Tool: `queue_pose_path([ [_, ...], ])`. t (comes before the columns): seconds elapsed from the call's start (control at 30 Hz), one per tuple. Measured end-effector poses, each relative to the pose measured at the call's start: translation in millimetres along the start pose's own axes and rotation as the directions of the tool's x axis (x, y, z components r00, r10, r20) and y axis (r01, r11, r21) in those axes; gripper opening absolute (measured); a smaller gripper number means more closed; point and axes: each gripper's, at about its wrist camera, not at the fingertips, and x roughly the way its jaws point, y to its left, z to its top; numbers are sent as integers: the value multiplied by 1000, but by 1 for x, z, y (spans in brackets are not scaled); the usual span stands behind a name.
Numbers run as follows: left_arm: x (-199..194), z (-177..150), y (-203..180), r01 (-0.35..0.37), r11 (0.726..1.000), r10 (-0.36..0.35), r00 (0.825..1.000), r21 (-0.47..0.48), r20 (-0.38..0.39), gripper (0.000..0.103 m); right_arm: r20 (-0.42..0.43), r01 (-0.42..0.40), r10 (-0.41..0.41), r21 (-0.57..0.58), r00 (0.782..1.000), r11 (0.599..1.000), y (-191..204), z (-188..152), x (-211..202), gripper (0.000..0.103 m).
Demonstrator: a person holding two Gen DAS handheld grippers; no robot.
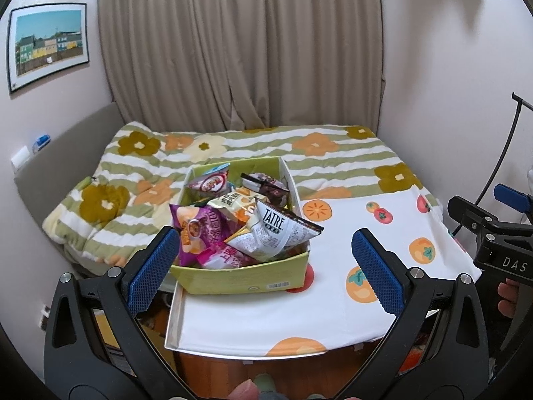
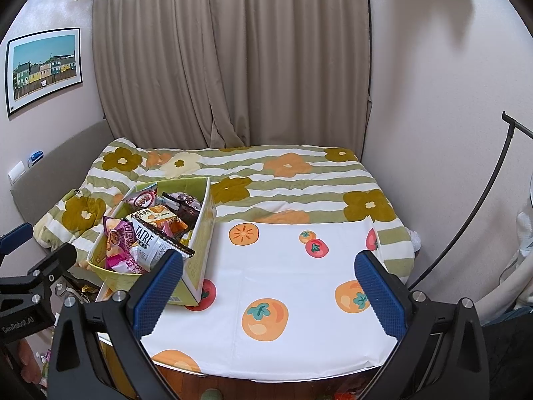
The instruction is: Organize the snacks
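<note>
A green cardboard box (image 1: 240,278) sits on the white fruit-print cloth (image 1: 333,300) and is full of snack packets: a white TATRE bag (image 1: 276,233), a purple bag (image 1: 193,230), a pink packet (image 1: 226,256), a dark brown packet (image 1: 266,186). My left gripper (image 1: 266,266) is open and empty, just in front of the box. In the right wrist view the box (image 2: 200,250) stands at the left; my right gripper (image 2: 269,293) is open and empty above the bare cloth (image 2: 283,283), to the right of the box.
A striped floral quilt (image 1: 233,146) covers the bed behind the cloth. Beige curtains (image 1: 240,50) and walls close the back. A black lamp stand (image 2: 466,233) rises at the right. The cloth's front edge (image 2: 266,378) overhangs a wooden floor.
</note>
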Motion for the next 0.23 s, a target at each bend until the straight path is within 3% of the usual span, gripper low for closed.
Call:
queue_pose_path([
  [0.23, 2, -2, 3, 6, 1000, -6, 1000, -7, 0, 103, 1, 0, 0, -2, 1000, 1000, -1, 0, 1, 102],
])
